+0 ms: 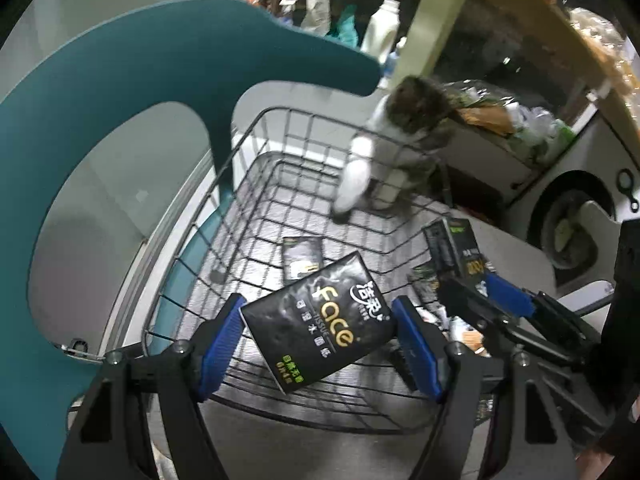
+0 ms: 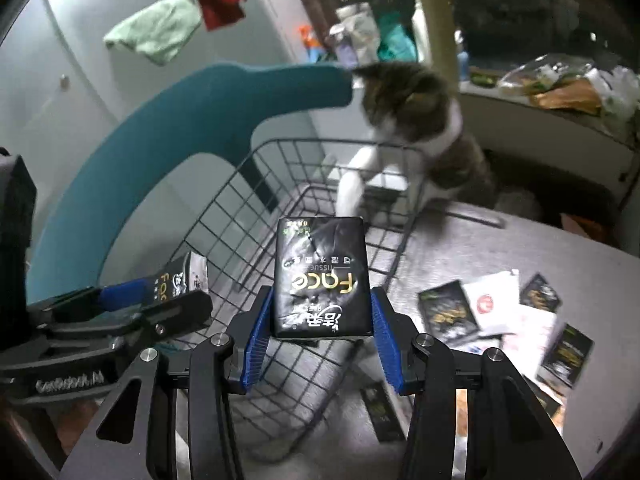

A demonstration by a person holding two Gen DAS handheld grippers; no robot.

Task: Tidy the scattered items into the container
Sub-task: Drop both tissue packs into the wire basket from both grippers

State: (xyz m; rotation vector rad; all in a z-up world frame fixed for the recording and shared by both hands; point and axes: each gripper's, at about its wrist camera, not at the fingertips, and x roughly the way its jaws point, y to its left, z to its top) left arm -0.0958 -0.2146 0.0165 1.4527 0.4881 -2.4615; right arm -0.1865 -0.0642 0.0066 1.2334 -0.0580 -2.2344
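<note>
My left gripper (image 1: 318, 338) is shut on a black "Face" tissue pack (image 1: 320, 320) and holds it over the near rim of the black wire basket (image 1: 256, 128). One small black pack (image 1: 302, 258) lies on the basket floor. My right gripper (image 2: 320, 322) is shut on another black "Face" tissue pack (image 2: 320, 276) above the basket (image 2: 224, 216). The right gripper also shows at the right of the left wrist view (image 1: 480, 280). The left gripper shows at the left of the right wrist view (image 2: 160, 292).
A cat (image 2: 416, 120) stands at the basket's far rim with its front paws over the wire (image 1: 360, 168). Several packs and white sachets (image 2: 500, 312) lie on the grey table to the right. A teal chair back (image 1: 120, 92) curves along the left.
</note>
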